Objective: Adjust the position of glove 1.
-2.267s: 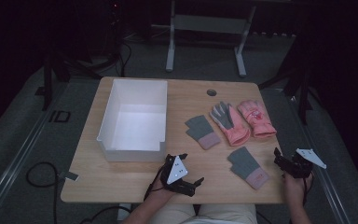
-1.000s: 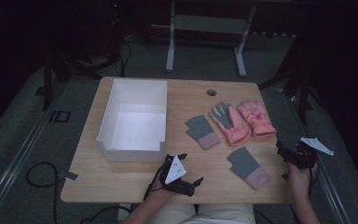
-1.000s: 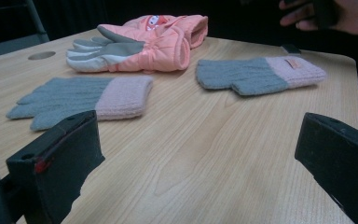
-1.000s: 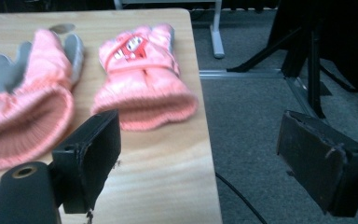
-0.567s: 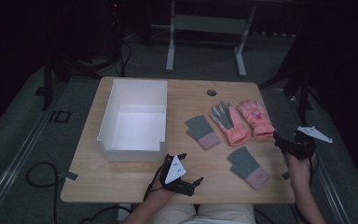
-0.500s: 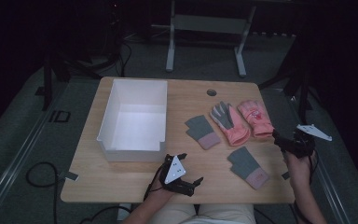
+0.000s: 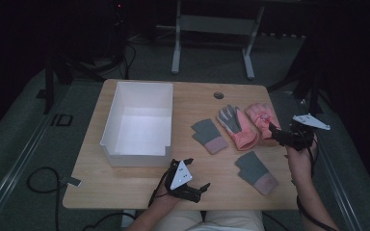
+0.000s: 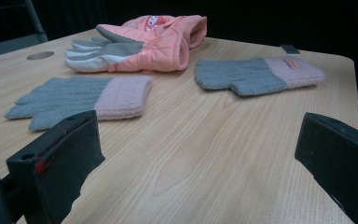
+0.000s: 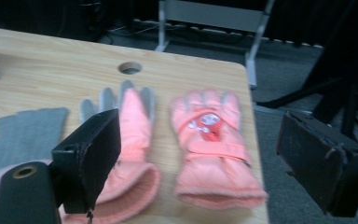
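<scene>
Looking from left to right, I see the white box [image 7: 137,122] has nothing in it, and my left gripper [image 7: 189,188] rests wide open on the table [image 7: 125,187]. All four gloves lie out on the wood. My right gripper [image 7: 282,137], spread wide too, hovers by the pink glove [image 9: 209,135] at the right edge, so I think nothing is packed yet.

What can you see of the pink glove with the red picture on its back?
The pink glove looks padded, like a ski glove. It lies flat on the table near its right edge, back up, fingers pointing away from the person. A red and white picture and a strap cross its back. Its cuff is open. The right tool, open, hovers before the cuff.
</scene>
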Action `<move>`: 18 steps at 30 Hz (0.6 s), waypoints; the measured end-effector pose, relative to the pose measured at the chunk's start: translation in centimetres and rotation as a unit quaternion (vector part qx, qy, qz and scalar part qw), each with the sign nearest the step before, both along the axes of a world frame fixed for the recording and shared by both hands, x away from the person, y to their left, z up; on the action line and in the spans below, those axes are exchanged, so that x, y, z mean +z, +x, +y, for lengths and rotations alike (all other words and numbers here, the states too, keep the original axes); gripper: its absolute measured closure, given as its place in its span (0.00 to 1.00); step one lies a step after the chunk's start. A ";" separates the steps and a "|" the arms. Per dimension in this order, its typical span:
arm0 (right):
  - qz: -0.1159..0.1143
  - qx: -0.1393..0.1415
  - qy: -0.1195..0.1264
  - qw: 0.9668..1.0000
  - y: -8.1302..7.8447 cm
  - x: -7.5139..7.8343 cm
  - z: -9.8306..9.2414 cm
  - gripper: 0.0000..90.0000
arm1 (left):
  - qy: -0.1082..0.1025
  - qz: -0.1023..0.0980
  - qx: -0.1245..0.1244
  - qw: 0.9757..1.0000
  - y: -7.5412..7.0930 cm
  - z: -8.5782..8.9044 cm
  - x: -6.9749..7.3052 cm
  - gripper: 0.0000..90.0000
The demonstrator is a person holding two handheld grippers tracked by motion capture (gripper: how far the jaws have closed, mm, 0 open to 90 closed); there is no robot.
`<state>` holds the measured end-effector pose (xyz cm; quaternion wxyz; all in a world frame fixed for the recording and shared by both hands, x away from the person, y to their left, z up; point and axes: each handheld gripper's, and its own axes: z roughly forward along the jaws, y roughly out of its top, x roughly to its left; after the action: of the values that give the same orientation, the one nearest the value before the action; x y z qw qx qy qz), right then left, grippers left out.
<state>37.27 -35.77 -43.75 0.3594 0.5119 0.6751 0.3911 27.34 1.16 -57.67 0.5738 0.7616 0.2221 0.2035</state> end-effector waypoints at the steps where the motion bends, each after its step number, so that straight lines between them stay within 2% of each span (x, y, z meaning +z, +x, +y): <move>1: 0.000 0.000 0.000 1.000 0.0 0.0 0.0 0.16 | 0.000 0.001 0.000 1.000 0.0 0.0 0.0 0.00; 4: 0.008 0.025 0.035 0.999 0.3 0.4 1.0 0.15 | 0.001 0.000 -0.001 1.000 0.0 0.0 0.0 0.00; 9: 0.009 0.046 0.031 0.998 0.6 0.5 2.3 0.14 | 0.002 0.002 -0.003 1.000 0.0 -0.1 0.0 0.00; 10: 0.008 0.057 0.038 0.998 0.7 0.6 2.6 0.13 | 0.001 0.001 -0.003 1.000 0.0 0.0 0.0 0.00; 13: 0.001 0.083 0.034 0.996 0.7 0.8 3.6 0.13 | 0.001 0.003 -0.003 1.000 0.0 0.0 0.0 0.00; 18: 0.006 0.104 0.033 0.994 1.1 0.8 4.9 0.16 | 0.000 0.003 -0.003 1.000 0.0 0.0 0.0 0.00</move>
<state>38.35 -30.90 -42.95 0.2955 0.4526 0.7137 0.4454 27.36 1.15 -57.66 0.5735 0.7630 0.2213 0.1999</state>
